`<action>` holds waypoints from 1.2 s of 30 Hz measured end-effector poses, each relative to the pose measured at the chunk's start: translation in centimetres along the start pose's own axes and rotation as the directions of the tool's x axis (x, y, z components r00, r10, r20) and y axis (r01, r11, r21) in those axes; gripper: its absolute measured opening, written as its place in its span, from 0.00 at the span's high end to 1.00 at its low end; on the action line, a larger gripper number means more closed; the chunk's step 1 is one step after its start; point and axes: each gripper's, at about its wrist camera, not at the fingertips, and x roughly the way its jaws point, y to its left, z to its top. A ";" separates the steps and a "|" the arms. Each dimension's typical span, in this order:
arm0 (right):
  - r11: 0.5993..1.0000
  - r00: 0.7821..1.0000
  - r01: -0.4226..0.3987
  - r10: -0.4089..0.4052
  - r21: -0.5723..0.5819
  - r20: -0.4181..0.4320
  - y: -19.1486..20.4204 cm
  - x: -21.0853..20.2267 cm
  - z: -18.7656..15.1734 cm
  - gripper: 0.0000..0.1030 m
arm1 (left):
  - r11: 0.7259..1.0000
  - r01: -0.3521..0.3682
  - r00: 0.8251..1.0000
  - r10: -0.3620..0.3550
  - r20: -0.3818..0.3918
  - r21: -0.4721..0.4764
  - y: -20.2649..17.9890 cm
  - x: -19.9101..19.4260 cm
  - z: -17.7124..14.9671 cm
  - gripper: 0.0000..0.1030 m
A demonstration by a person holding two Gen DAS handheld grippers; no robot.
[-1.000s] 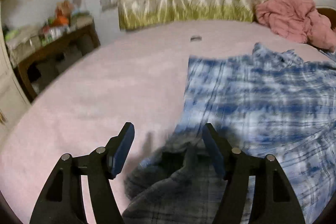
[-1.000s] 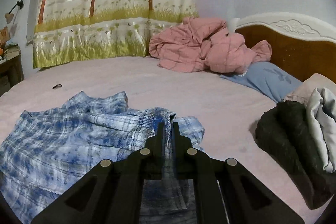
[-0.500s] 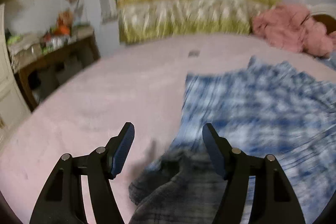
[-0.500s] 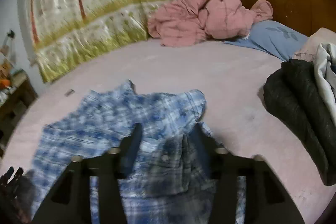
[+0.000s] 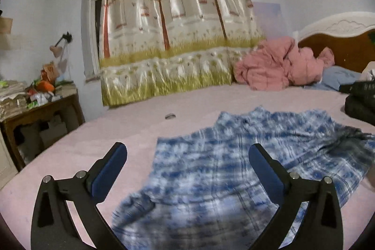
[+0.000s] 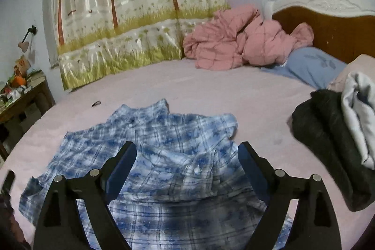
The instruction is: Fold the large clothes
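A blue-and-white plaid shirt (image 5: pixel 234 170) lies spread and partly folded on the pink bed sheet (image 5: pixel 121 132), its collar toward the curtain. My left gripper (image 5: pixel 187 156) hovers above the shirt's near edge, its jaws opening wide with nothing pressed between the pads. In the right wrist view the same shirt (image 6: pixel 168 144) lies below my right gripper (image 6: pixel 187 161), whose jaws are opening too, clear of the cloth. The other gripper's tip shows at the far left edge of the right wrist view.
A crumpled pink quilt (image 6: pixel 239 41) and a blue pillow (image 6: pixel 311 65) lie by the headboard (image 6: pixel 328 22). Dark and pale clothes (image 6: pixel 328 137) are piled at the right. A small dark item (image 5: pixel 170 116) lies on the sheet. A cluttered wooden table (image 5: pixel 42 109) stands left of the bed.
Both grippers let go of the shirt and rose. The right one went from shut on the cloth to wide open; the left opened wider and tilted up toward the curtain.
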 end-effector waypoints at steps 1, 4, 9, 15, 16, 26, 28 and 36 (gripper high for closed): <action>1.000 1.000 0.010 -0.010 -0.007 0.009 0.0 -0.3 0.0 0.13 | 1.000 0.007 1.000 -0.007 -0.011 -0.005 -0.2 0.1 -0.1 0.00; 1.000 1.000 0.015 -0.015 0.009 0.022 -0.3 -0.9 0.1 0.13 | 1.000 0.009 1.000 -0.009 -0.004 0.005 -0.7 -0.4 -0.3 0.00; 0.996 0.999 -0.044 0.045 0.076 -0.003 -1.2 -1.0 -0.6 0.11 | 0.999 0.019 1.000 -0.019 0.003 -0.026 -0.8 -1.2 -0.1 0.00; 0.994 0.996 -0.064 0.069 0.092 -0.048 -1.1 -0.9 -3.0 0.02 | 0.997 0.069 0.998 -0.068 0.013 -0.030 -1.1 -2.2 -0.1 0.00; 0.994 0.996 -0.071 0.076 0.084 -0.052 -1.0 -1.0 -3.2 0.02 | 0.996 0.083 0.997 -0.083 0.010 -0.014 -1.6 -2.3 -0.1 0.00; 0.974 0.999 0.026 -0.034 -0.226 -0.034 3.5 -4.4 -6.7 0.01 | 0.967 0.253 0.945 -0.254 -0.208 -0.032 -4.0 -1.8 -2.3 0.00; 0.974 0.998 -0.021 0.007 -0.225 -0.062 3.6 -4.8 -7.2 0.01 | 0.969 0.245 0.938 -0.243 -0.248 -0.025 -4.5 -1.7 -3.0 0.00; 0.940 0.966 -0.158 0.084 -0.302 -0.244 5.5 -4.0 -9.8 0.01 | 0.972 0.229 0.886 -0.185 -0.425 0.053 -6.9 0.0 -5.2 0.00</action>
